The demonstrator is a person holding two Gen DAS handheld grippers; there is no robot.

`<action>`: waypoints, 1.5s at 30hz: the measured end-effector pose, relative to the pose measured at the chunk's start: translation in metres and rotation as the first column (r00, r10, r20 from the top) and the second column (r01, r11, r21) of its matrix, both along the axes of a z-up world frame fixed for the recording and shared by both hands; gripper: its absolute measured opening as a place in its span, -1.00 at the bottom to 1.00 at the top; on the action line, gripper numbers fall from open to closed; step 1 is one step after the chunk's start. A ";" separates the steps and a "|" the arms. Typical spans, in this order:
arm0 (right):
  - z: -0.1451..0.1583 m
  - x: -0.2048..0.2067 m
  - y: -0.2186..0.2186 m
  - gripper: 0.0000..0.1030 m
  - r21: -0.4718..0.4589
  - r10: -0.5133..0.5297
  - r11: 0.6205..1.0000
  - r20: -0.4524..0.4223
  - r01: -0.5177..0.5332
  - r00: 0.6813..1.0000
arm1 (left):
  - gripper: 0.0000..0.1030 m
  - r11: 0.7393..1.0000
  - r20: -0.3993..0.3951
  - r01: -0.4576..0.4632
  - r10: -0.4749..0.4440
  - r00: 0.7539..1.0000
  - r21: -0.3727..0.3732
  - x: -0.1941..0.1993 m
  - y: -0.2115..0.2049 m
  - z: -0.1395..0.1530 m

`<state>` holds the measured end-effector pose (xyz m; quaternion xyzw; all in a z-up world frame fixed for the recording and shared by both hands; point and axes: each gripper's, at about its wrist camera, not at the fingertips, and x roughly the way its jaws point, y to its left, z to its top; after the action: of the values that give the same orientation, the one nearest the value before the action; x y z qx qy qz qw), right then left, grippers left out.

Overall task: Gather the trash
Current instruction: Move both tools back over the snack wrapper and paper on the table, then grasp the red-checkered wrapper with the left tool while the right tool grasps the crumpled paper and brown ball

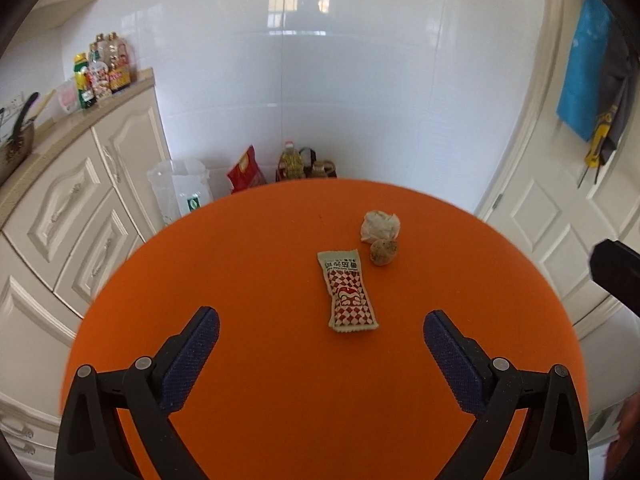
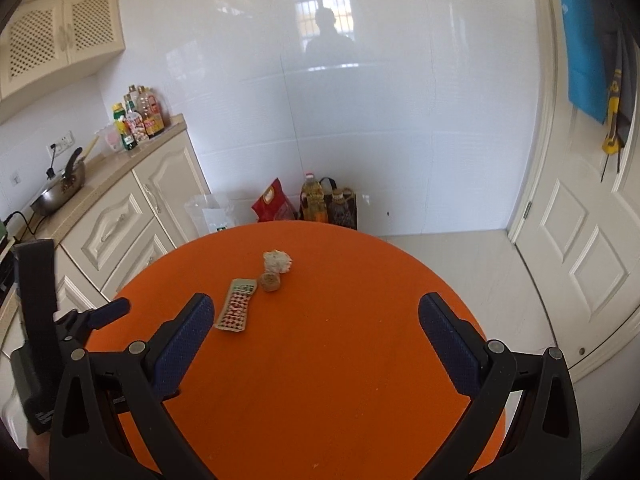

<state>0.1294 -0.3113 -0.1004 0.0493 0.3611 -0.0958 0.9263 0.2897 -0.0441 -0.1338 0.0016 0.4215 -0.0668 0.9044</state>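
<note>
Sauce packet [image 1: 349, 291] flat on orange table [image 1: 256, 264], ahead of spread, empty left gripper [image 1: 321, 330] fingers

Both views are bright with even daylight, and a barred window shows as a glare patch on the glossy white wall [image 1: 360, 80] at the far side, with a dim reflected silhouette of a person in it. The orange table [image 1: 280, 360] is evenly lit with only faint shadows. Fisheye distortion bows the cabinets [image 2: 132, 216] on the left and the door [image 2: 580, 240] on the right, the corners fall to black, and the edges look soft.
</note>
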 end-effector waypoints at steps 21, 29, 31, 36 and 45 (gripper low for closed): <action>-0.085 0.100 0.001 1.00 0.047 0.082 0.996 -0.180 -0.075 0.980 | -0.74 0.999 -0.078 0.033 -0.036 0.996 -0.034 0.196 -0.065 -0.042; -0.106 0.137 0.015 0.92 0.047 0.095 0.995 -0.195 -0.087 0.976 | -0.75 0.996 -0.055 -0.013 0.008 0.998 -0.089 0.255 -0.068 -0.030; -0.112 0.142 0.018 0.84 0.042 0.095 0.995 -0.202 -0.088 0.975 | -0.74 0.995 -0.051 -0.010 0.006 0.999 -0.097 0.274 -0.078 -0.027; -0.121 0.146 0.025 0.65 0.034 0.062 0.998 -0.171 -0.057 0.983 | -0.74 0.994 -0.056 -0.013 0.006 0.998 -0.110 0.311 -0.087 -0.029; -0.120 0.154 0.036 -0.34 -0.019 0.065 0.997 -0.183 -0.069 0.981 | -0.74 0.991 -0.065 -0.030 0.021 0.998 -0.131 0.370 -0.089 -0.034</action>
<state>0.2836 -0.2752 -0.2209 0.0165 0.4445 -0.0731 0.8926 0.6594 -0.1331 -0.1679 -0.0657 0.4448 -0.0829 0.8894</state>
